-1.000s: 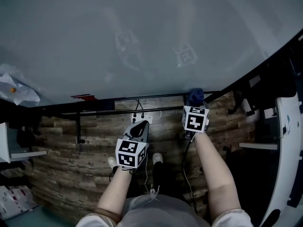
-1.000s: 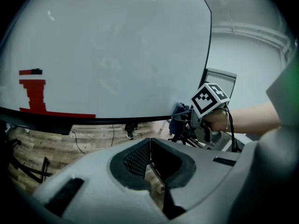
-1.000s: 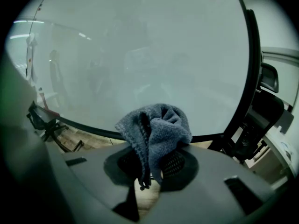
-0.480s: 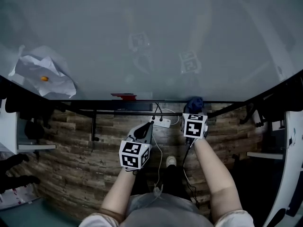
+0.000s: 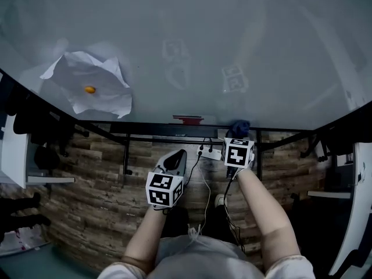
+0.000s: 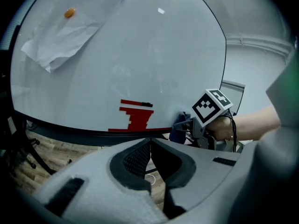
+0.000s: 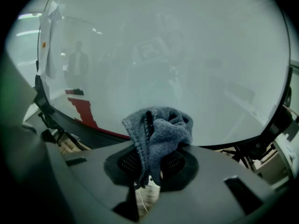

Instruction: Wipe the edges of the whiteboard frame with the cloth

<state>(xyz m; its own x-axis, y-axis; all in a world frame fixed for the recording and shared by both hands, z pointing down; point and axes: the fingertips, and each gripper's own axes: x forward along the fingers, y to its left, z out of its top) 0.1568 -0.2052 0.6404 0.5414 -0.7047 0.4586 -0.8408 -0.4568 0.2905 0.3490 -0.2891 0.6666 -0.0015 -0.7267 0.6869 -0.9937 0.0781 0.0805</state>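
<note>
The right gripper [image 7: 149,158] has its jaws clamped tight on the blue-grey cloth [image 7: 161,129], so the cloth does not fall while it rubs. A soft bunch of cloth sticks out past the jaws, and that is the part meant to do the wiping. The cloth sits right at the bottom edge of the whiteboard [image 5: 232,34], at the dark frame [image 6: 70,131], and it looks like it is touching it there. That is the spot the job is about, so I think the wiping along the bottom edge is going on now. The left gripper [image 6: 150,143] has its jaws together with nothing in them. It hangs lower down, away from the board, over the wooden floor [image 5: 87,208], likely just to keep out of the way. A crinkled paper [image 5: 110,77] is stuck on the board, well apart from the cloth.
</note>
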